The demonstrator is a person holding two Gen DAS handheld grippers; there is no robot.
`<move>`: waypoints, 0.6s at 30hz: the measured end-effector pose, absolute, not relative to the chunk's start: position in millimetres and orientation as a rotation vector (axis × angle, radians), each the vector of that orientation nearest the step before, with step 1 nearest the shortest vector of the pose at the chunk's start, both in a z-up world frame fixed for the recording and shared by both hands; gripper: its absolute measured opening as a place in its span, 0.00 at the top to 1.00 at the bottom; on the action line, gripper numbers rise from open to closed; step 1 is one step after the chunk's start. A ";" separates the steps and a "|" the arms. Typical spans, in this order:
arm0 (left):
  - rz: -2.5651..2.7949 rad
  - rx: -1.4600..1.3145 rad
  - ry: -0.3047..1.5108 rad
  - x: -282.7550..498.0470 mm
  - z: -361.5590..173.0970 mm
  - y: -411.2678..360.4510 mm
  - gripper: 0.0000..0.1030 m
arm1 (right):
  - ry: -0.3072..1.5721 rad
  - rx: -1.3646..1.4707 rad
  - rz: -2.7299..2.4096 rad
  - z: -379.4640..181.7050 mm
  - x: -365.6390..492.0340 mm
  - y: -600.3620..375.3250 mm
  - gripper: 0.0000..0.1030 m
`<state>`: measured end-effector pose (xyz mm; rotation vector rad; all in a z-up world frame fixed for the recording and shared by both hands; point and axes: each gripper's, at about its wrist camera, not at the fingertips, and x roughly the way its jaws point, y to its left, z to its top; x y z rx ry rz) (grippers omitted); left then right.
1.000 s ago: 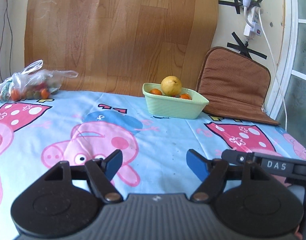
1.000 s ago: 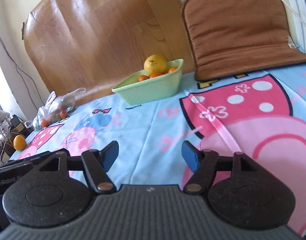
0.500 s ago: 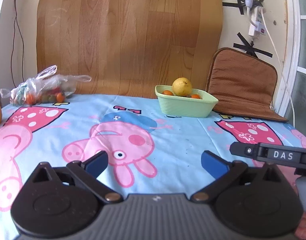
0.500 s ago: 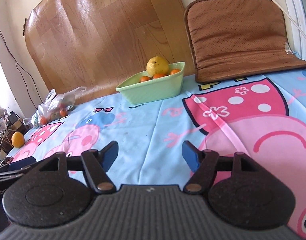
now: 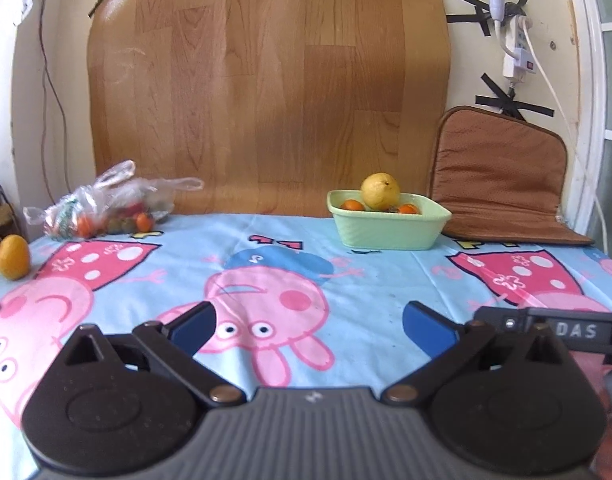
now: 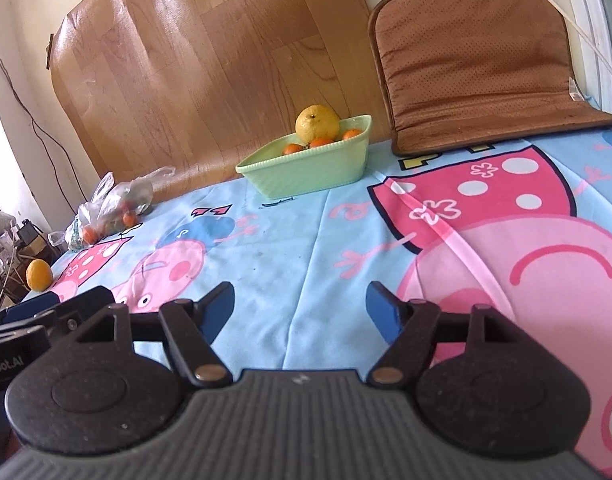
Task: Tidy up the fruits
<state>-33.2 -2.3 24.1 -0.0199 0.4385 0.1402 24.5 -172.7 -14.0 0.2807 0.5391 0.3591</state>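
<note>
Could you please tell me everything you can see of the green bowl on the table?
The bowl is pale green and roughly rectangular with rounded corners, glossy like ceramic or plastic, with fine ribbing on its outer walls. It sits upright on the cartoon tablecloth near the table's far edge, before the wood-pattern sheet and beside the brown cushion. It holds a large yellow citrus above several small oranges. Nothing grips it.
</note>
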 end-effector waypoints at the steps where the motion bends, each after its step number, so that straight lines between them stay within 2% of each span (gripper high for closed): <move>1: 0.156 -0.012 0.434 -33.9 24.3 -3.2 0.00 | 0.539 0.289 0.358 -13.8 23.5 -173.7 0.23; 4: 0.193 0.013 0.425 -36.7 23.7 -5.2 0.00 | 0.535 0.300 0.349 -14.5 19.0 -175.6 0.18; 18: 0.273 0.073 0.456 -39.2 20.6 -7.9 0.00 | 0.538 0.284 0.332 -19.1 1.6 -169.0 0.10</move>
